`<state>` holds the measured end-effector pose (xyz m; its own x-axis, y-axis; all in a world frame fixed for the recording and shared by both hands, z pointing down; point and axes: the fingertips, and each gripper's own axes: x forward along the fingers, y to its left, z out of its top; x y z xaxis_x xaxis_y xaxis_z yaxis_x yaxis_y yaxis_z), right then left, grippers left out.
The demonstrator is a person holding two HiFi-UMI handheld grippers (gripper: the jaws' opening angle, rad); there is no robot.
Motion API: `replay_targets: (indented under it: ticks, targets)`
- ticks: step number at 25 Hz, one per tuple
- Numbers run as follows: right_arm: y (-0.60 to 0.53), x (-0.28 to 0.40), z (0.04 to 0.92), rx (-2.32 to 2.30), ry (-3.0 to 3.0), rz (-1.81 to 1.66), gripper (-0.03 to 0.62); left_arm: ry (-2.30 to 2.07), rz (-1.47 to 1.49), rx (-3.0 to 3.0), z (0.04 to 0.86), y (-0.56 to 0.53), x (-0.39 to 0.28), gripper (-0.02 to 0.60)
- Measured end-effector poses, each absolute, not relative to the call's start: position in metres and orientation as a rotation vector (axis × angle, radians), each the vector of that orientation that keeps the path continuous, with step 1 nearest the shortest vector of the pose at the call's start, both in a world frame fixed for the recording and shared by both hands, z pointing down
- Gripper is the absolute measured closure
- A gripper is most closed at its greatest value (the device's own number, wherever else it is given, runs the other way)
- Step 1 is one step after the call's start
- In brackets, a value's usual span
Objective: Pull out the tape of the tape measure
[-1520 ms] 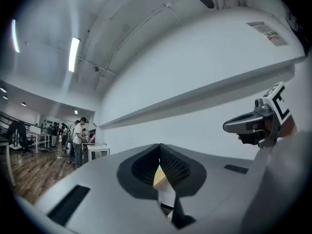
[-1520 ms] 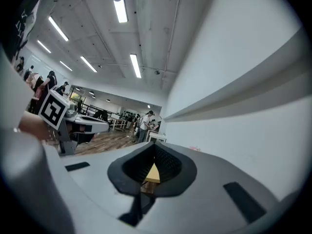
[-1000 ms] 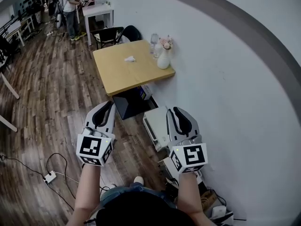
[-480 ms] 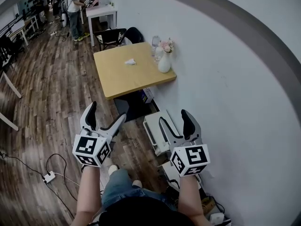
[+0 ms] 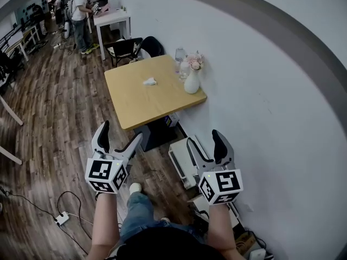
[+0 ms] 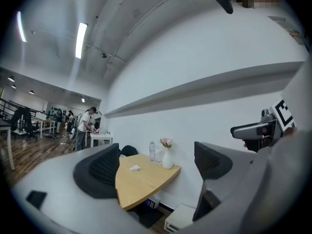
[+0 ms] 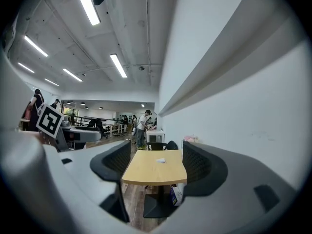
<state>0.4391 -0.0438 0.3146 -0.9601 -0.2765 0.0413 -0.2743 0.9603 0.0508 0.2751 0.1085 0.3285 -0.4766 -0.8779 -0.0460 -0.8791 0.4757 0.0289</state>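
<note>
- Since a second ago: stands nearer the wooden table (image 5: 142, 99), with both pairs of jaws just swung from shut to wide apart.
- Holds the left gripper (image 5: 121, 131) level in front of the table's near edge, jaws spread wide, nothing between them but open air.
- Holds the right gripper (image 5: 204, 138) level as well, close beside the white wall (image 5: 260, 91), jaws likewise spread and empty.
- Cannot pick out the tape measure in any view; shows only a small white object (image 5: 150, 81) lying on the tabletop, nearer the far edge than the near one.
- At the table's wall-side edge: a white vase (image 5: 191, 84) with pink flowers (image 5: 194, 62), and a clear bottle (image 5: 179, 54) just beside it toward the far corner.
- Behind the far edge: a black chair (image 5: 126, 47).
- On the wood floor (image 5: 54, 112): a white box (image 5: 181, 157) against the wall below the right gripper, and a power strip (image 5: 62, 218) with its cable at the lower left.
- Far off: a person (image 5: 80, 10) at a white desk (image 5: 111, 18).
</note>
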Motion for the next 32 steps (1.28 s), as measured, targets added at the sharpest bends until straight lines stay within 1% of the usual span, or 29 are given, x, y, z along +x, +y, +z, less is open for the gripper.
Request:
replay_targets:
  ticks: [13,20,25,32]
  targets:
    - [-0.072,0.271,0.314,0.546,-3.05,-0.041,0.266,2.617,0.068,-1.707,0.328,0.067,0.097,0.112]
    - [-0.083,0.196,0.329,0.654,-3.004,0.022,0.267,2.584,0.043,-1.813,0.34,0.053,0.017,0.112]
    - [-0.077,0.166,0.341,0.679,-2.96,0.028,0.267,2.556,0.045,-1.853,0.342,0.053,-0.02,0.114]
    - [-0.092,0.149,0.353,0.732,-2.937,0.039,0.267,2.533,0.022,-1.92,0.362,0.034,-0.037,0.115]
